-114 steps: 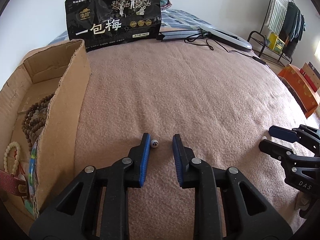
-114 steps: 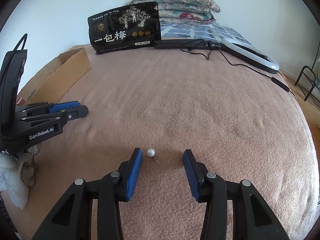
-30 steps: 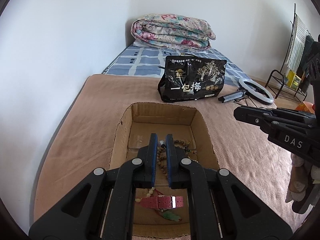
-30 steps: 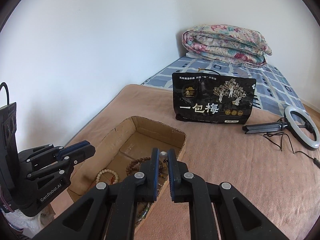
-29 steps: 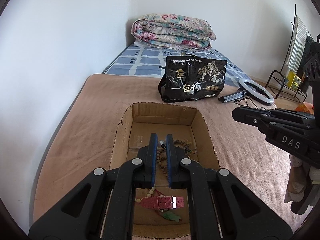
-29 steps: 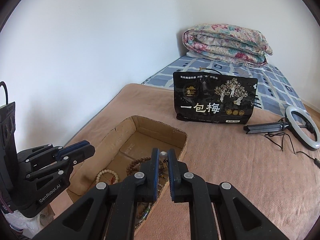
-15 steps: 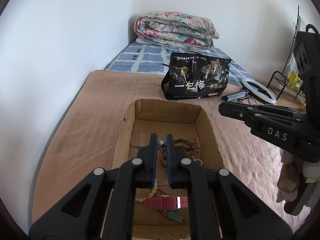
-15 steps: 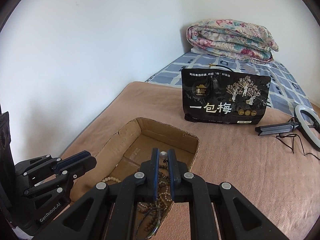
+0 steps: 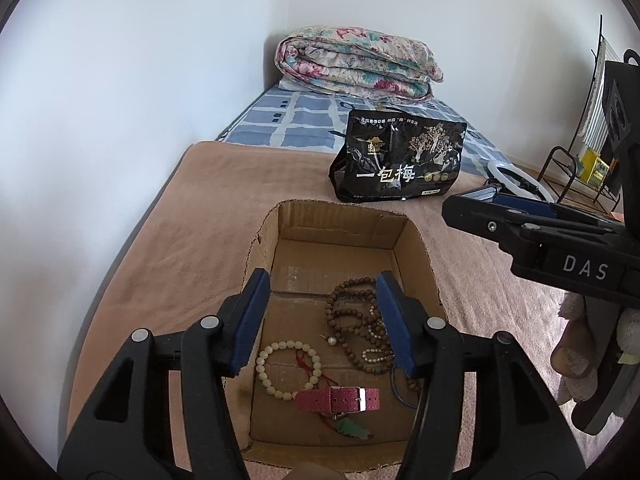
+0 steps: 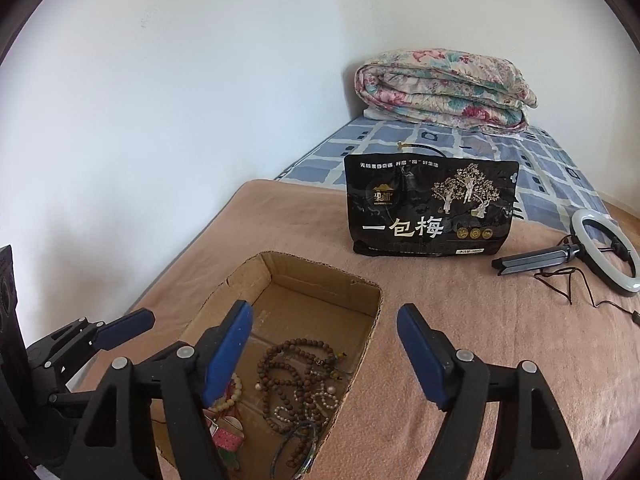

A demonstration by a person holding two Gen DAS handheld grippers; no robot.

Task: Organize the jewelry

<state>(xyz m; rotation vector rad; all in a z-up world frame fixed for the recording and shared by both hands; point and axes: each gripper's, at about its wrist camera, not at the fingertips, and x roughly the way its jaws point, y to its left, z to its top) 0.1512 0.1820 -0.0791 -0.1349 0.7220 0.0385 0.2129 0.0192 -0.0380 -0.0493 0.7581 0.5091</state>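
Lying on the floor of the cardboard box [image 9: 416, 240], a pearl earring [image 9: 331, 341] rested beside brown prayer beads [image 9: 352, 316], near a cream bracelet [image 9: 288, 364] and red watch strap [image 9: 336, 399]. Both left tongs [image 9: 320, 316] and right tongs [image 10: 324, 344] hung above, released, their jaws just opened and empty, by the bed's [image 10: 500, 340] left edge.

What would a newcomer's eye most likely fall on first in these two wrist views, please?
Probably the open cardboard box on the brown blanket, holding a tangle of dark wooden beads, a cream bead bracelet and a red strap. Behind it stands a glossy black snack bag, with a folded floral quilt by the wall.
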